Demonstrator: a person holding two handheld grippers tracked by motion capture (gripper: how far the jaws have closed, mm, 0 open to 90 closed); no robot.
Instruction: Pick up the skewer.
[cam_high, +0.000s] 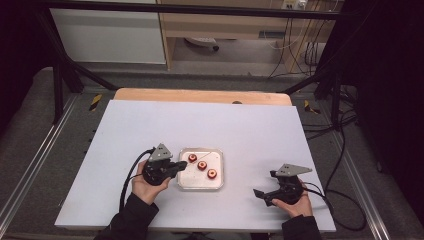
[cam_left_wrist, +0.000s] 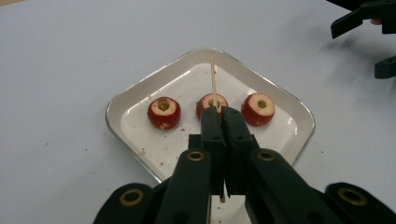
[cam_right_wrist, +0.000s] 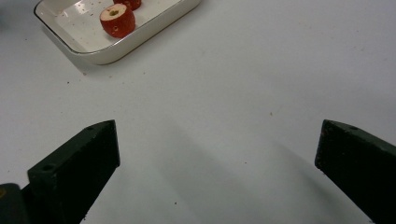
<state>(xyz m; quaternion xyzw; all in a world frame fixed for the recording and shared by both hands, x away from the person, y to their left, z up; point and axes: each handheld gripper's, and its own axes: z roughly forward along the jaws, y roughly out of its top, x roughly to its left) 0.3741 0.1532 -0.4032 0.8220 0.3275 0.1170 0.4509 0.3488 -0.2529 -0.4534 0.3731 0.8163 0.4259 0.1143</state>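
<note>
Nearest the high-view camera: two forearms in dark sleeves come in at the near edge, each hand w/ a gripper. Left gripper (cam_high: 181, 167) sits at the left rim of the tray (cam_high: 218, 181); in the left gripper view its fingers (cam_left_wrist: 211, 126) are pressed together, clamped on a thin wooden skewer (cam_left_wrist: 213, 77). Skewer runs up from betw. the fingers, over the middle fruit piece (cam_left_wrist: 211, 102) toward the tray's far corner; can't tell if the tip is in the fruit or just above it.

Tray: white, squarish w/ rounded corners, on the white bench (cam_high: 200, 125), near-centre. Three red fruit pieces w/ pale cut tops & cored holes lie in a row in it: left one (cam_left_wrist: 164, 112), middle one, right one (cam_left_wrist: 258, 109). Pieces apart, not touching. Small red crumbs on tray floor.

Right gripper (cam_high: 263, 196) is well apart from the tray, to its right & nearer, low over bare bench. Its fingers (cam_right_wrist: 77, 168) stand wide apart w/ nothing betw. them; right gripper view shows the tray's corner far left w/ one fruit piece in it.
</note>
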